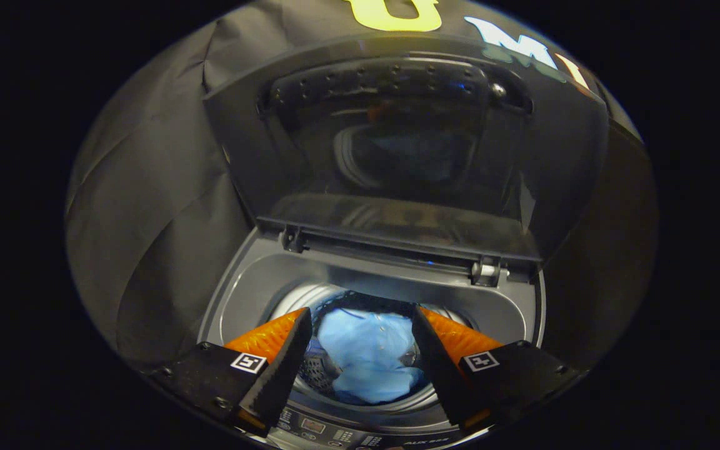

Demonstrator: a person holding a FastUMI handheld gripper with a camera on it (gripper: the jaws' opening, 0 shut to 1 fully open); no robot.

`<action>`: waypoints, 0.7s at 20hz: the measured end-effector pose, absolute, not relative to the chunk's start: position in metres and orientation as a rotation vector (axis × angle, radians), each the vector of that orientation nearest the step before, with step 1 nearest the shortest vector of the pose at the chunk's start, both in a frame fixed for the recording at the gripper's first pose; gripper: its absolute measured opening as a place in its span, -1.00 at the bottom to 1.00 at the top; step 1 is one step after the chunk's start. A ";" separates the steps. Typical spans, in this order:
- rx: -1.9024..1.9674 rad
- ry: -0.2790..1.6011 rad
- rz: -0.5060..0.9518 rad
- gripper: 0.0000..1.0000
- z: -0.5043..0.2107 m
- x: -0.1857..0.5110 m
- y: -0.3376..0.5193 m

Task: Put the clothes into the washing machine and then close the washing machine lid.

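Light blue clothes (366,359) lie bunched down in the drum (310,300) of the washing machine (254,281), seen through the gap between the two fingers. Gripper (360,322) spread wide, holding nothing; fingertips sit above the drum mouth, one to each side of the cloth, apart from it. Free room shows around the bundle inside the drum rim. Grey top deck rings the opening. Lid (397,150) stands raised and upright beyond the fingers, hinged at the back edge, its glossy underside mirroring the drum. Control panel (335,431) lies just under the fingers, at the near edge.
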State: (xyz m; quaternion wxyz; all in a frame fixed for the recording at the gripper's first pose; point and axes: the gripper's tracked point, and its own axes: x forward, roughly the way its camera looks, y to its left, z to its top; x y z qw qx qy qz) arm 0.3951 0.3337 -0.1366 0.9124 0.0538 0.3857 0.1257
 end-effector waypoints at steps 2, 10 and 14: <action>0.118 0.779 0.263 0.97 -0.127 0.398 0.334; 0.105 0.697 0.304 0.97 -0.078 0.402 0.341; 0.085 0.570 0.374 0.97 -0.014 0.405 0.355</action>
